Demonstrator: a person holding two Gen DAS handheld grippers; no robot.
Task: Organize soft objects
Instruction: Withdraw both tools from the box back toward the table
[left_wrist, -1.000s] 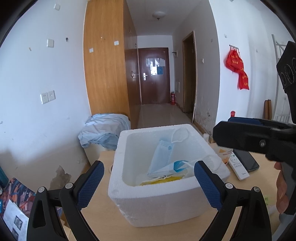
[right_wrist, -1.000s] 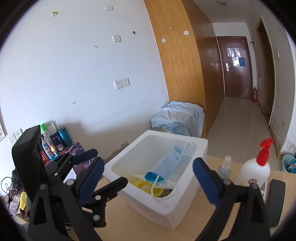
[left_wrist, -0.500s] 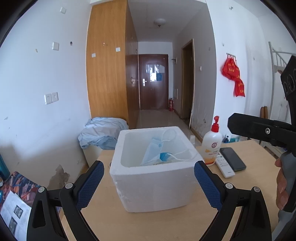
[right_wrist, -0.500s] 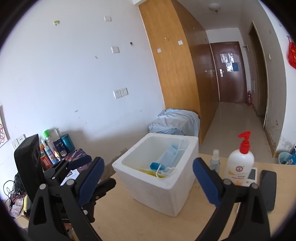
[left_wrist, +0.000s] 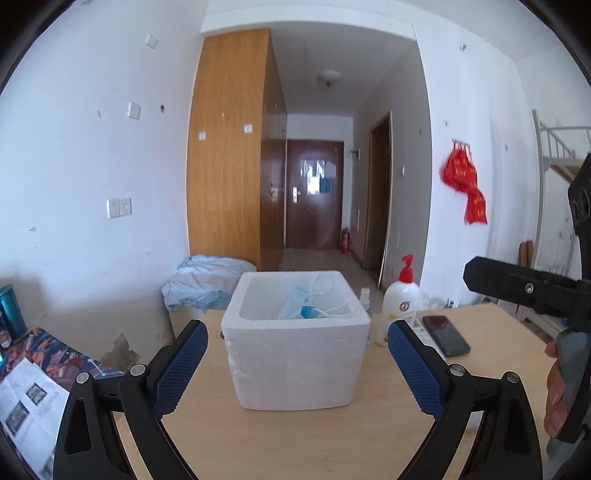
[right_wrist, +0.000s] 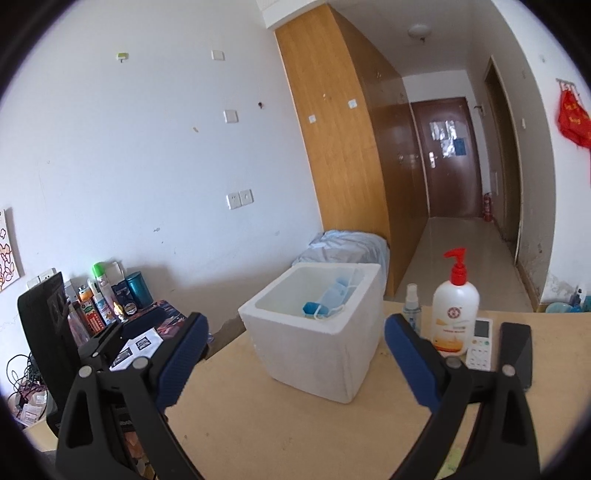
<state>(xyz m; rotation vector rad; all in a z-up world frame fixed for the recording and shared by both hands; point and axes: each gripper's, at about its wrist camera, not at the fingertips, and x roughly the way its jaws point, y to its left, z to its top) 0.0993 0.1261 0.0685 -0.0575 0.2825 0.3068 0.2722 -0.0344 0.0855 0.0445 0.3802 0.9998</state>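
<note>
— Left wrist view: both grippers have drawn back from the foam box (left_wrist: 295, 354) since a second ago. The left gripper (left_wrist: 297, 363) is spread wide, holding nothing; the right gripper (right_wrist: 295, 363) likewise.

— And the soft things?

— The blue face masks (right_wrist: 334, 297) lie inside the box, ear loops draped at the rim. Pulling away empty suggests that drop is done.

— Any writing?

— The pump bottle (right_wrist: 455, 317) has a red round emblem and an orange band, text too small to read. The red hangings (left_wrist: 466, 184) carry gold characters, also illegible.
</note>
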